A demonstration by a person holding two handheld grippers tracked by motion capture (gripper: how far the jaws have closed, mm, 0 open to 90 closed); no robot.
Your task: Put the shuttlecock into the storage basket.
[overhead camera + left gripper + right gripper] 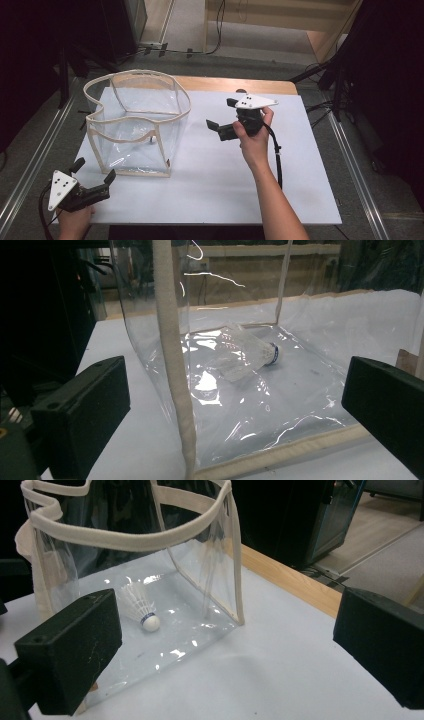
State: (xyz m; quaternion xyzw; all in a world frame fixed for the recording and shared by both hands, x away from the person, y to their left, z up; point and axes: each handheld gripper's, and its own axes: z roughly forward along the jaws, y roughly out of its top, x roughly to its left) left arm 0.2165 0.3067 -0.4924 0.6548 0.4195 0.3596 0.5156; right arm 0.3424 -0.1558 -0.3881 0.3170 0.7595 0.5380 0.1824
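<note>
A clear plastic bag (pixel 125 119) with beige trim stands open-topped on the left half of the white tabletop (pixel 225 175). A white shuttlecock (pixel 247 356) lies on its side on the bag's floor, and its cork (pixel 150 622) is ringed by a dark band. My left gripper (pixel 95 170) is open near the table's front left corner and faces the bag's near corner seam (pixel 172 365) without touching it. My right gripper (pixel 221 113) is open in a hand to the right of the bag. It points at the bag's side wall (pixel 200 580), and nothing is between its jaws.
A wooden strip (pixel 240 85) runs along the table's far edge. Dark curtains and stand legs (pixel 325 75) flank the table on both sides. Bare white tabletop stretches between the bag and the right edge, with the right gripper's cable (pixel 277 155) trailing along the forearm.
</note>
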